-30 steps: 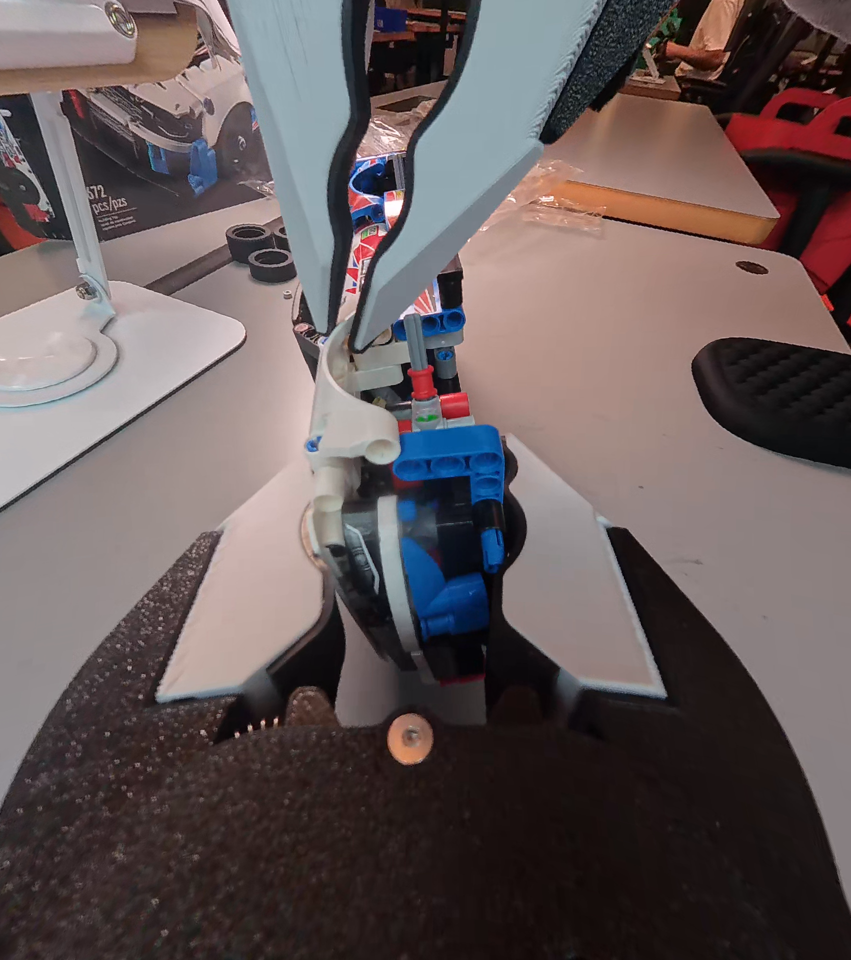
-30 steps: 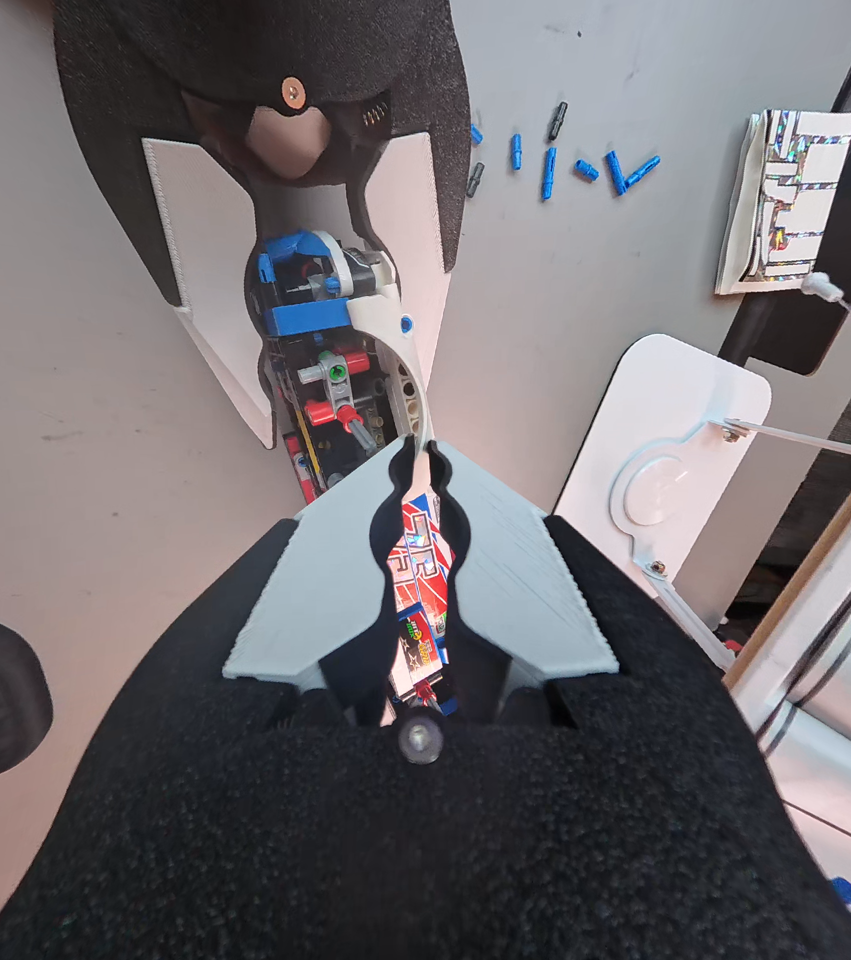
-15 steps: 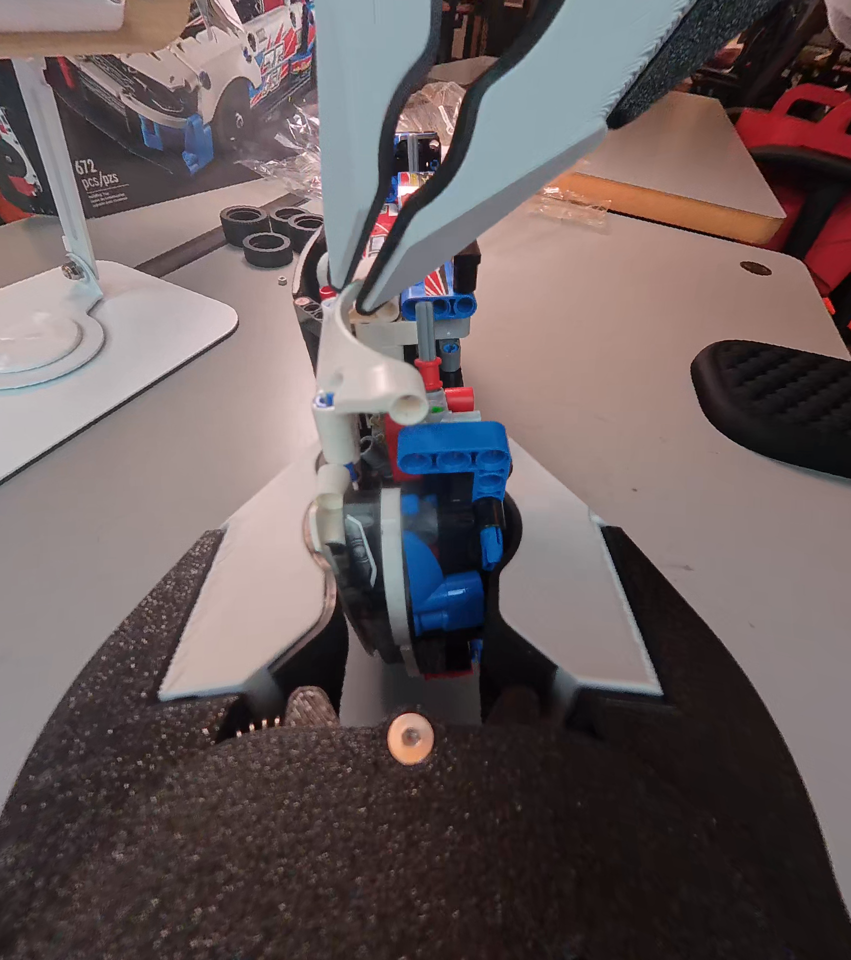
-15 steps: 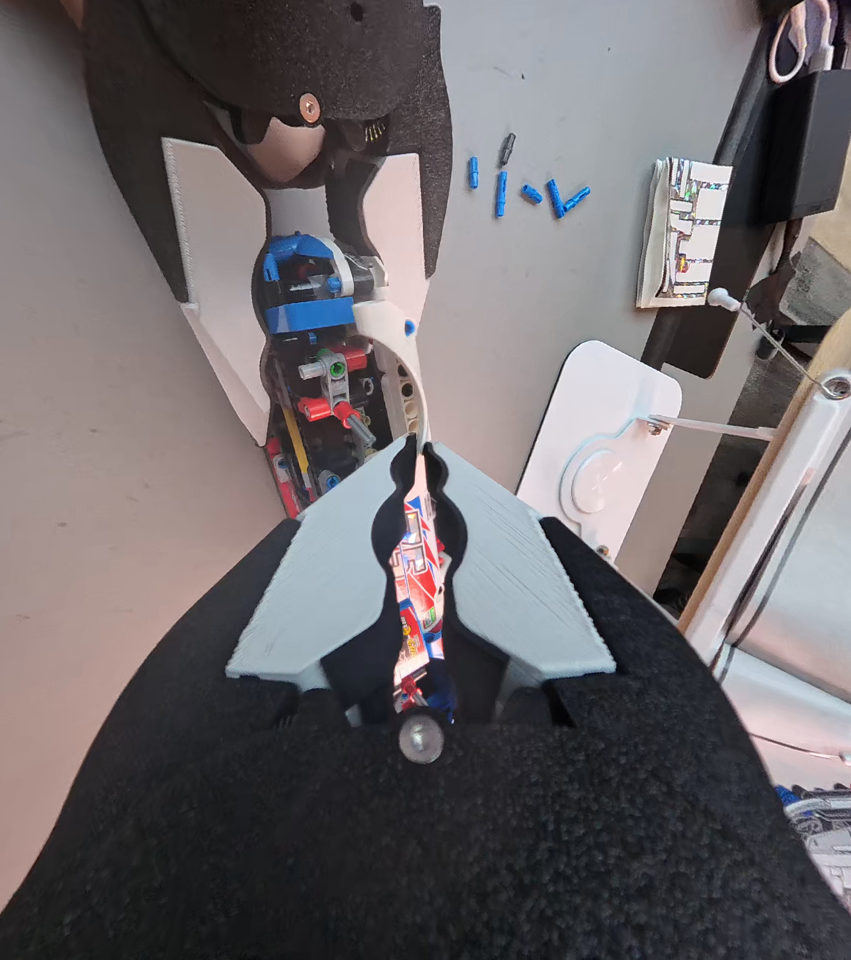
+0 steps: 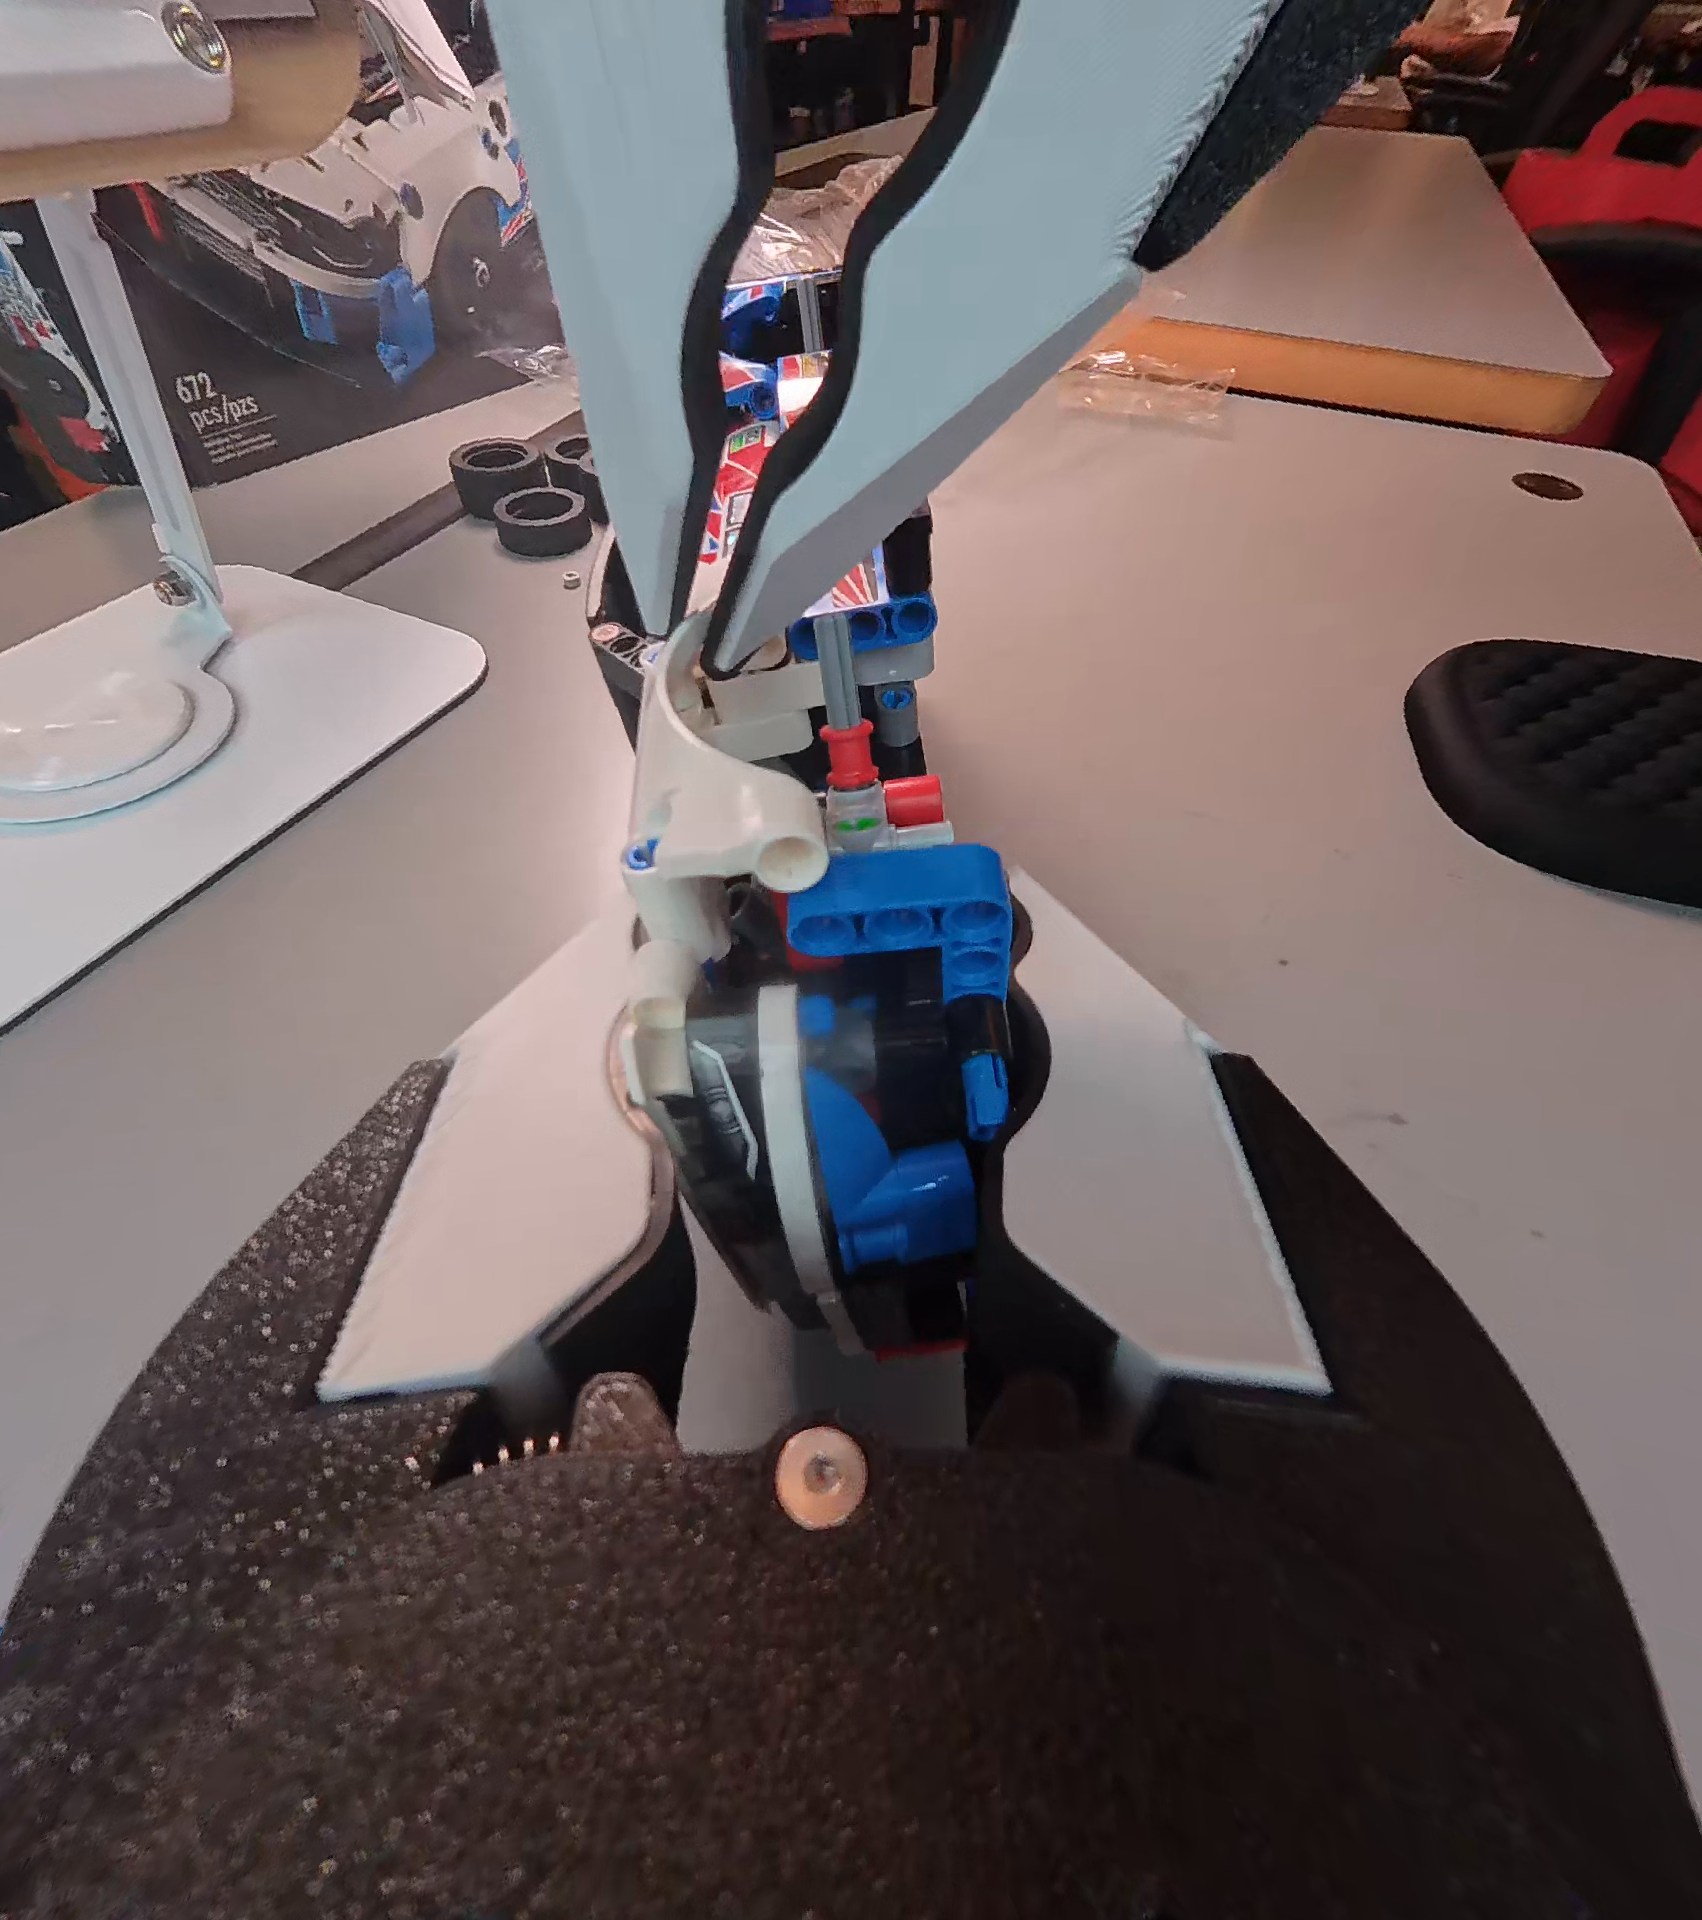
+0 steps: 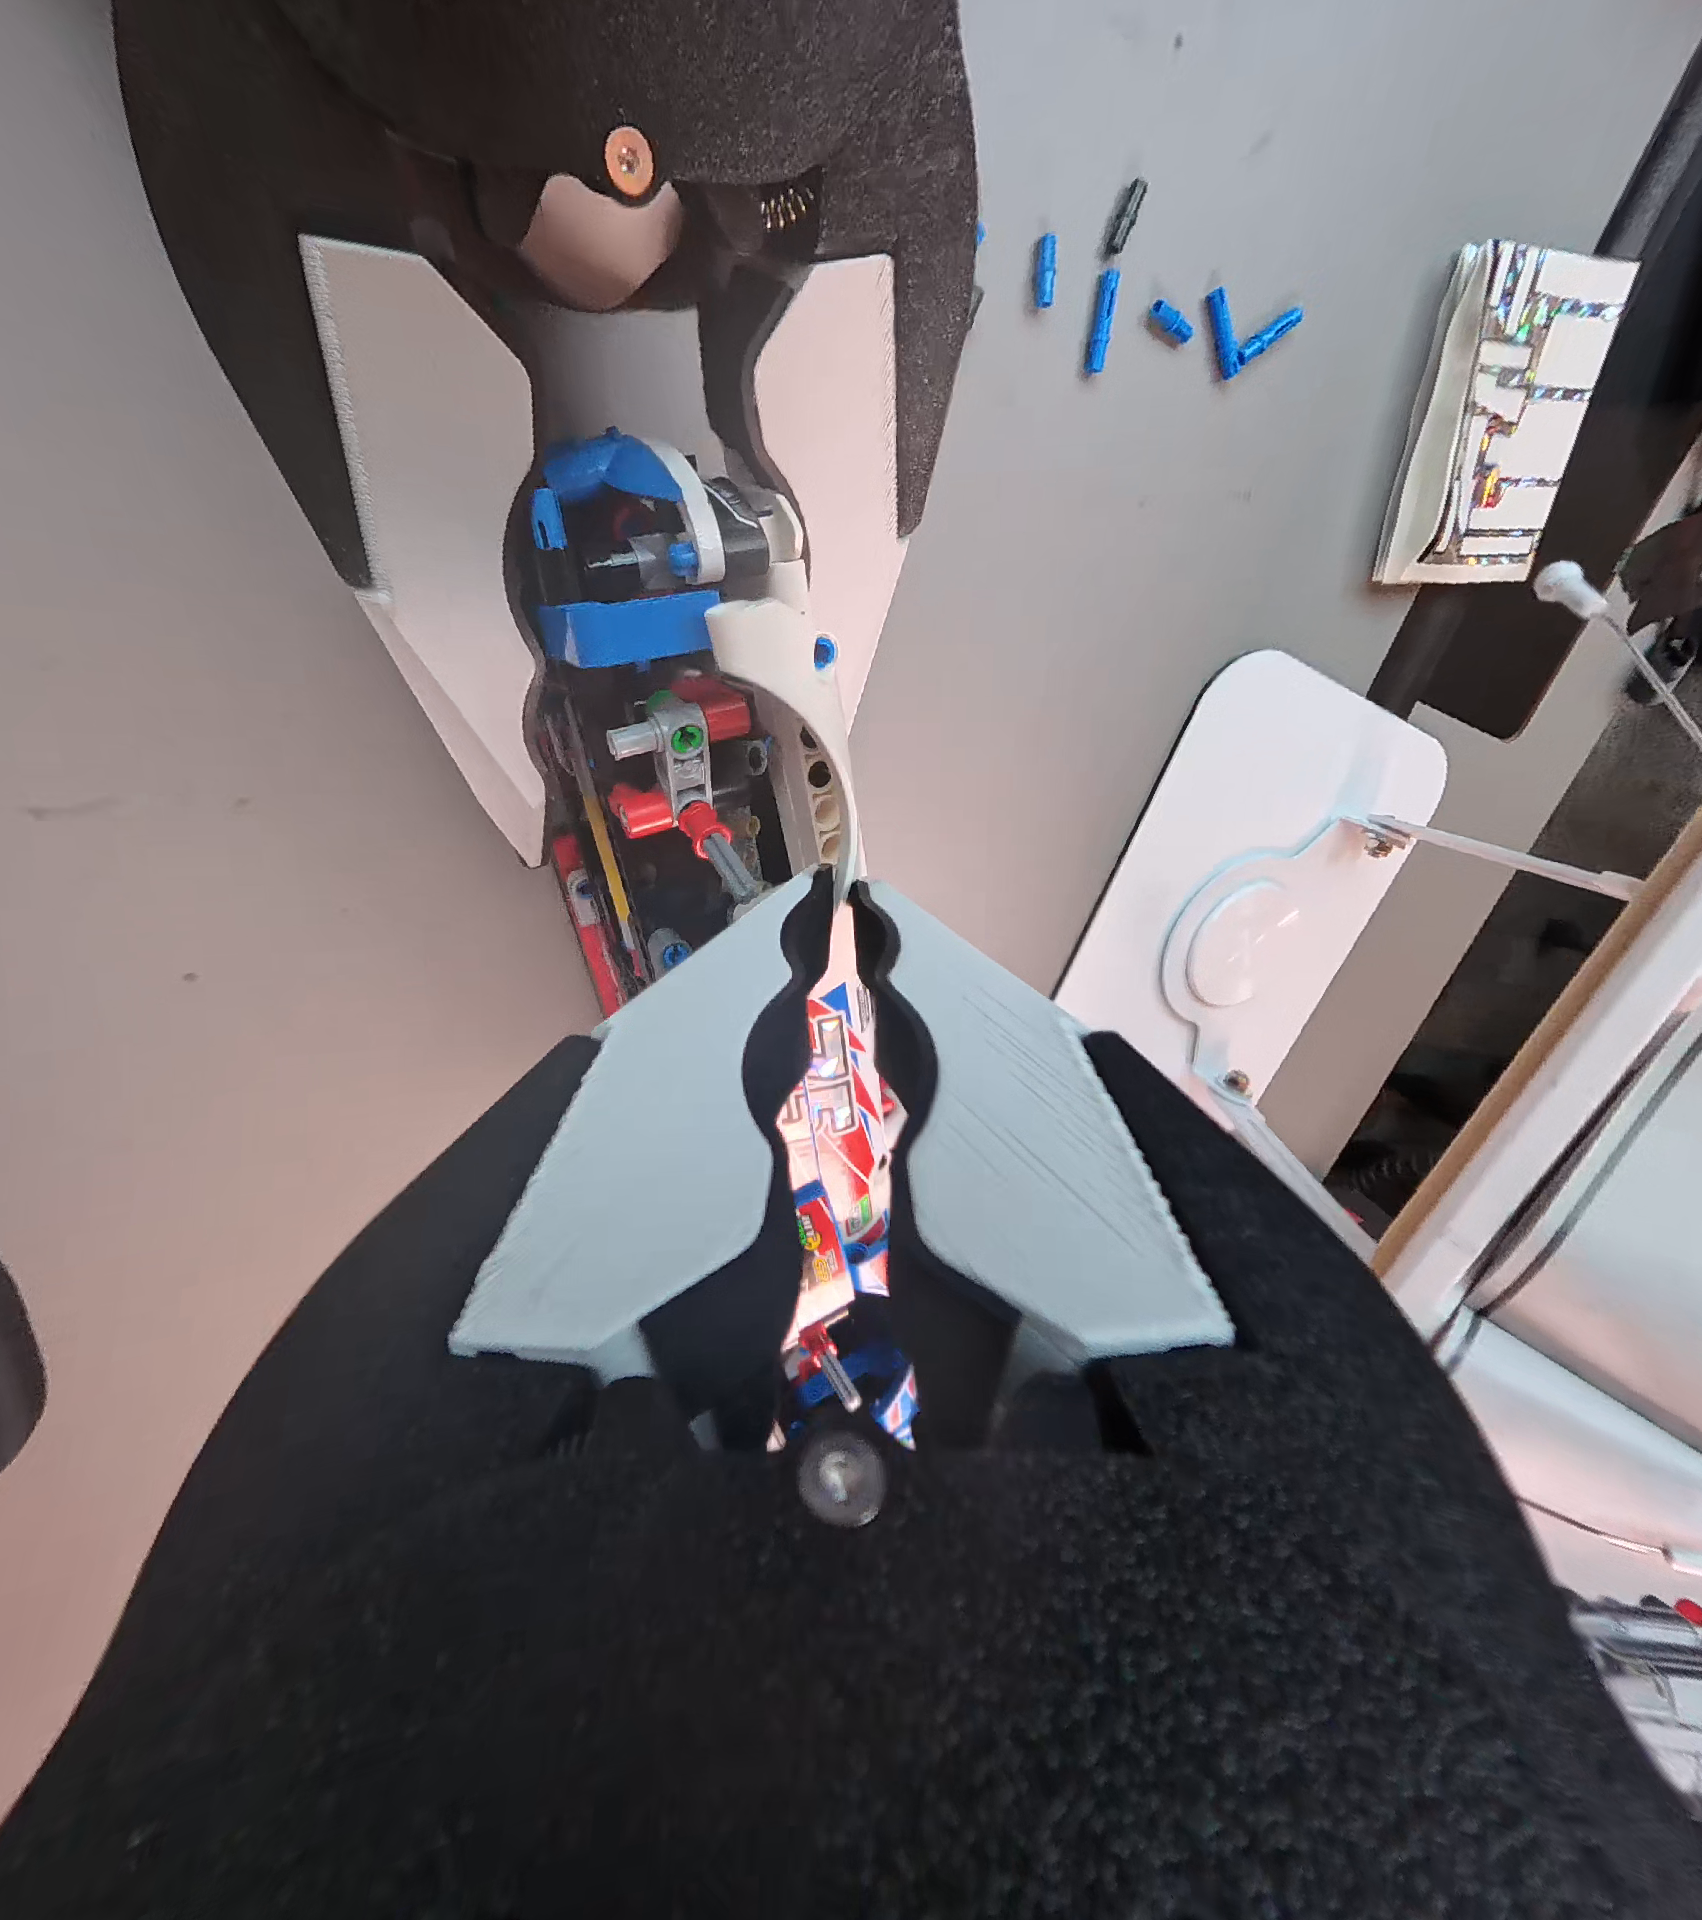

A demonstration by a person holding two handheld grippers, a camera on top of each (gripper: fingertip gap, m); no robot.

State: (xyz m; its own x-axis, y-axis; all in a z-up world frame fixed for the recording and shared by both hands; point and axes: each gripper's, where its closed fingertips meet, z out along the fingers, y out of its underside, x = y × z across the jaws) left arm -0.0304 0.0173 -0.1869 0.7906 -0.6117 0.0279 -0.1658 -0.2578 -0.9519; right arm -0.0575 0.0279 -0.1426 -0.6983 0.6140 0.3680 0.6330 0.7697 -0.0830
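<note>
Left wrist view: a grey bench (image 5: 1294,831) fills the frame, and the left tongs (image 5: 831,1039) grip the blue-and-black nose of a half-built toy car (image 5: 888,1039), their pale fingers pressed to both its sides. The car's long axis runs straight away from these tongs toward the right tongs (image 5: 696,644), which come down from above, narrowed to a slit and pinching the tip of a curved white panel (image 5: 701,790) on the car's left flank. Both tongs are on the car at once, one at each end; nothing stands between them.

To the left lies a white stand base (image 5: 151,748) with its upright post, behind it a dark printed box (image 5: 286,343) showing a white car. Three black tyres (image 5: 525,488) sit loose near the box, well apart from the tongs. A black textured pad (image 5: 1636,779) rests at the right edge.

Right wrist view: the right tongs (image 6: 839,888) nip the white panel (image 6: 805,707), while the stickered red, white and blue bodywork (image 6: 836,1122) shows through the gap between the fingers. The left tongs (image 6: 639,582) clasp the far end. Small blue pins (image 6: 1169,317) lie scattered on the bench (image 6: 151,831) beyond, beside a folded shiny sheet (image 6: 1491,416).
</note>
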